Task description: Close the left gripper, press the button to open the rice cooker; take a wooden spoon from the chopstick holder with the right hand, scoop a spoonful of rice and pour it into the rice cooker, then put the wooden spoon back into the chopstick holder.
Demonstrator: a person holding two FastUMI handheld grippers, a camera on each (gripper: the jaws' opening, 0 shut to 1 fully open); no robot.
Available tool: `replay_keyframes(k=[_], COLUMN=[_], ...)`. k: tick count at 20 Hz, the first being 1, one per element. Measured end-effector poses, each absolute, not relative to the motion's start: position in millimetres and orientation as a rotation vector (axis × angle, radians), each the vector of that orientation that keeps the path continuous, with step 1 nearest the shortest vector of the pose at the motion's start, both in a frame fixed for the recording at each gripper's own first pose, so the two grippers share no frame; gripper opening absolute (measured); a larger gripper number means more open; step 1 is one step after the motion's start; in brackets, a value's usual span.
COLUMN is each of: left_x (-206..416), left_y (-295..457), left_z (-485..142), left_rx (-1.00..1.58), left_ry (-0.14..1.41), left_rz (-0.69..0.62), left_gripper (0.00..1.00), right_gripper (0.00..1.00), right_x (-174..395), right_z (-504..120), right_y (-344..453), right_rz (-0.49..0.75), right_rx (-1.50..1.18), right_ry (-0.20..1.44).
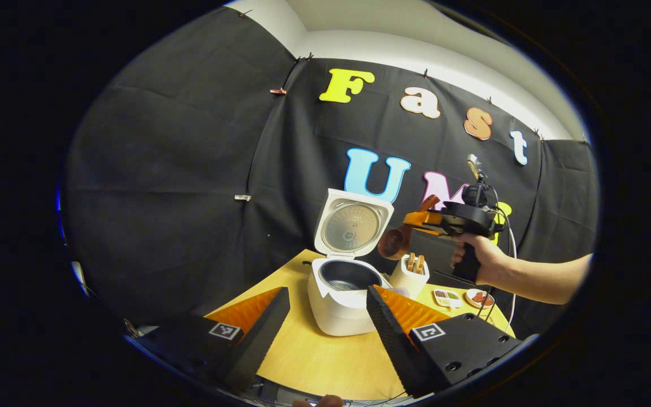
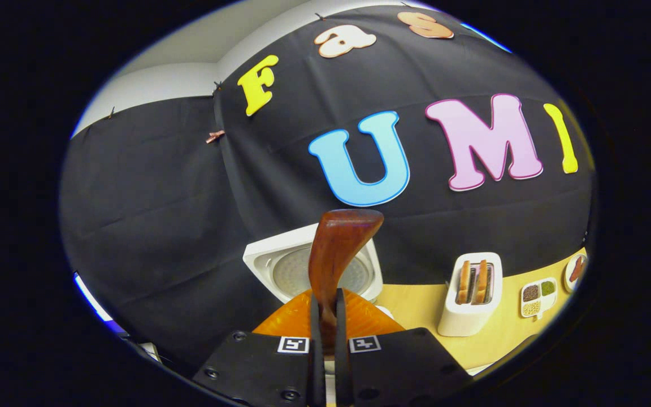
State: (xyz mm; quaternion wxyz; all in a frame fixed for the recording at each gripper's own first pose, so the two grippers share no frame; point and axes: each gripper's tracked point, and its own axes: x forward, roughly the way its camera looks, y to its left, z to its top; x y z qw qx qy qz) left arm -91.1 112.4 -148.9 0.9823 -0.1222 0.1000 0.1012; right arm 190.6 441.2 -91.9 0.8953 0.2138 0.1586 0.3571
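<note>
Now right tool (image 2: 325, 316) grips wooden spoon (image 2: 334, 249) above rice cooker (image 1: 339, 294).

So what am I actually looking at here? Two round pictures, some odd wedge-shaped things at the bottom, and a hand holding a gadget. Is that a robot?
There is no robot: a person holds a two-finger gripper in each hand, and a fisheye camera rides on each one.

The left gripper view looks along the left gripper, whose two fingers are the wedges at the bottom, standing apart and holding nothing. Farther off, a hand holds the right gripper, which carries a wooden spoon in the air above the rice cooker, whose lid stands open.

The right gripper view looks along that second gripper: its fingers are pressed on the spoon's handle.

On the wooden table are also a white holder with wooden pieces in it, a small divided tray of grains and a little plate.
</note>
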Motion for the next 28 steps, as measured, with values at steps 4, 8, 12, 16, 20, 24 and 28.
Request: replay_keyframes(k=[4,8,12,16,20,24,28], left_x=[-91.0,-86.0,-80.4,-73.3,-67.1,-61.6,-59.3], left_y=[107.0,100.5,87.0,74.3,59.0,45.7,32.7], left_z=[-139.9,-130.9,-118.4,-110.2,-106.4,-100.3,-93.3], left_rx=[-0.235,-0.228,-0.188,-0.155,-0.14,-0.138,-0.124], left_ry=[0.193,0.184,0.165,0.158,0.163,0.157,0.151], left_rz=[0.18,0.157,0.119,0.092,0.066,0.06,0.063], left_gripper=[0.94,0.94,0.94,0.94,0.94,0.94,0.94], right_gripper=[0.11,0.11,0.11,0.11,0.11,0.11,0.11], right_x=[182.8,173.6,170.4,166.7,165.5,165.5,167.0], right_z=[-81.2,-64.2,-55.5,-65.3,-92.9,-134.2,-188.4], right_y=[375.1,313.8,256.2,187.4,120.3,64.5,26.5], right_rz=[0.682,0.633,0.563,0.472,0.377,0.292,0.236], right_rx=[0.4,0.368,0.383,0.389,0.364,0.339,0.312], right_ry=[0.268,0.204,0.176,0.17,0.183,0.223,0.283])
